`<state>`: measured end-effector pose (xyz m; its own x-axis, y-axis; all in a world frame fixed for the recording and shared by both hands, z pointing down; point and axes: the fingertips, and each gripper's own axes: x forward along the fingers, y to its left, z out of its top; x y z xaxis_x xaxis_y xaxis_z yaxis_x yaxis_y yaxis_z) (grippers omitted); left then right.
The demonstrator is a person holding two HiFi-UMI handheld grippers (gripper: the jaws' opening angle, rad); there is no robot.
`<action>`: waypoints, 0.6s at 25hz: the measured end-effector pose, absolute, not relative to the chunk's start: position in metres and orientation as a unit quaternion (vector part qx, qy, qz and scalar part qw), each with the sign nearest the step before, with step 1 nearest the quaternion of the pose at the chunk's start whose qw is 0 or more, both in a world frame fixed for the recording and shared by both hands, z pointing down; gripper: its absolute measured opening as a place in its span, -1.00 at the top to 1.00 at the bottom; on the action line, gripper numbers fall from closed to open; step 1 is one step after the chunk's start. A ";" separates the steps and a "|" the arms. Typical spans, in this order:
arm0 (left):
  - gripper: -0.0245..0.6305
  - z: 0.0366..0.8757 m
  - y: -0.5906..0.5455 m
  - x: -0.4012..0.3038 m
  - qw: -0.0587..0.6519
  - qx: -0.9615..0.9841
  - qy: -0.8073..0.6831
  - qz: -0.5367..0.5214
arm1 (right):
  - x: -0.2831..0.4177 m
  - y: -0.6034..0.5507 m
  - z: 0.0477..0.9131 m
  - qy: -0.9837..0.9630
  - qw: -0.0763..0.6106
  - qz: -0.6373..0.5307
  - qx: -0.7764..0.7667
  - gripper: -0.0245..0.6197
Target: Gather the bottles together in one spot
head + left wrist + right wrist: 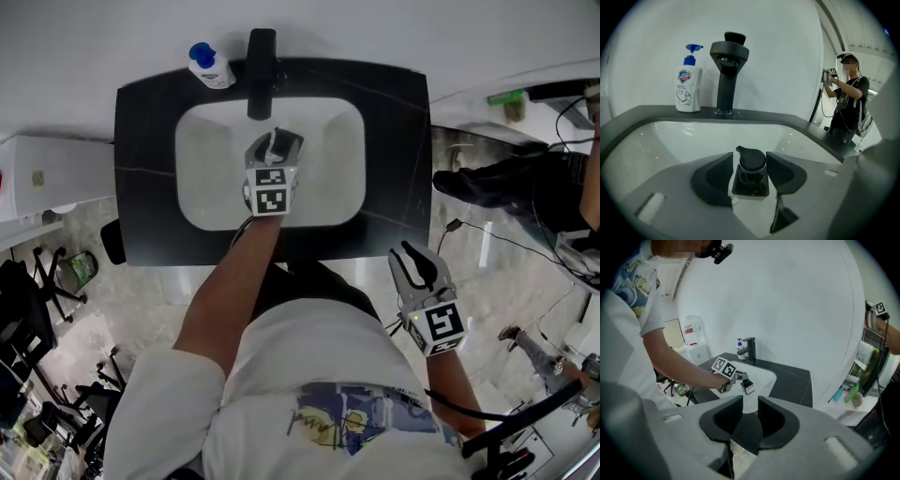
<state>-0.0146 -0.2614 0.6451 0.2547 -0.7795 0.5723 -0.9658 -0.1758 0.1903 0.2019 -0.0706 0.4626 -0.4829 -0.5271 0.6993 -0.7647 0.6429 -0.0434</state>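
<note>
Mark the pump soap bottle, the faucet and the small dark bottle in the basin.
Pump soap bottle [688, 91]: left gripper view, on its label.
Faucet [725, 89]: left gripper view, on its upright column.
Small dark bottle [752, 161]: left gripper view, on its black cap.

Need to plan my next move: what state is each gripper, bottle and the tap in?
left gripper: open, around the small dark bottle, not clamping it.
small dark bottle: upright in the basin, capped.
soap bottle: upright on the counter, pump fitted.
faucet: no water running.
right gripper: open, empty.
</note>
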 end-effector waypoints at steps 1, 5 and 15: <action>0.25 0.648 -0.262 -0.013 0.270 0.746 -0.584 0.173 | 0.205 -0.071 0.464 -0.842 0.335 0.179 0.383 0.62; 0.38 0.648 -0.265 -0.006 0.257 0.751 -0.583 0.176 | 0.212 -0.073 0.466 -0.845 0.333 0.177 0.379 0.62; 0.39 0.636 -0.248 -0.013 0.258 0.760 -0.564 0.197 | 0.199 -0.079 0.469 -0.858 0.313 0.179 0.366 0.62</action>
